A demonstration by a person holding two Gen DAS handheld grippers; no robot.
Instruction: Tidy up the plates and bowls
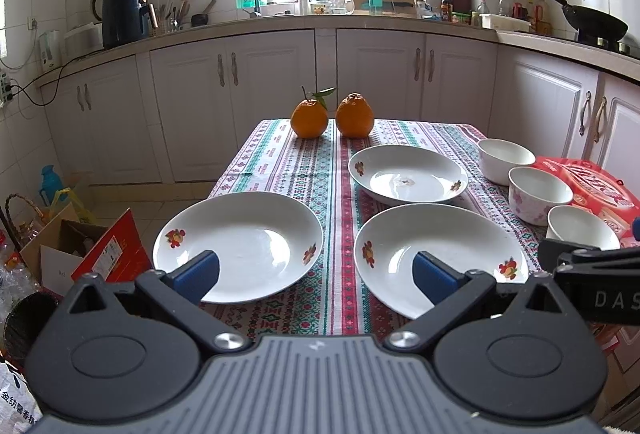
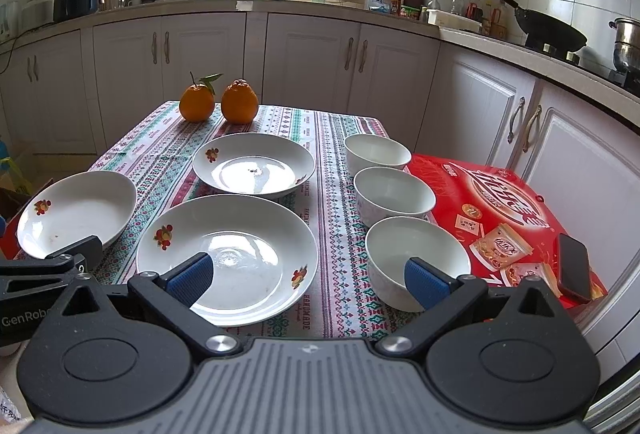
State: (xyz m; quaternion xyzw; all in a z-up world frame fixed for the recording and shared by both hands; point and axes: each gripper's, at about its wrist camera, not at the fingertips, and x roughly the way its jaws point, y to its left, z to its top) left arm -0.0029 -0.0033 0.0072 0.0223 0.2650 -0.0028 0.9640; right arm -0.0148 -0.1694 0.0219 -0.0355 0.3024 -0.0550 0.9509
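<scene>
On the patterned tablecloth (image 1: 288,170) in front of you sit three white floral plates and three white bowls, none stacked. Your left wrist view alone shows the floor clutter beside the table's left edge, a red-sided cardboard box (image 1: 80,254) and a woven basket (image 1: 20,210); your right wrist view alone shows the whole red gift box (image 2: 508,210) against the table's right edge, with a dark phone (image 2: 574,268) lying on its near corner. That box lid carries large white Chinese lettering you cannot read from here. The left plate (image 1: 238,246) slightly overhangs the table's left edge, the near right plate (image 1: 440,258) lies just across a bare strip of cloth from it, and the far plate (image 1: 408,174) sits behind that. The bowls run in a row down the right edge: far bowl (image 2: 376,152), middle bowl (image 2: 394,194), near bowl (image 2: 416,258). Two oranges (image 1: 332,116) stand at the far edge, with open cloth between them and the plates. Your left gripper (image 1: 316,274) is spread wide with nothing between its blue pads, hovering over the two near plates; your right gripper (image 2: 308,276) is equally wide and unloaded, between near plate and near bowl. "DAS" shows on the right gripper's body, "GenRob" on the left's, and "HANDMADE" on the cloth.
</scene>
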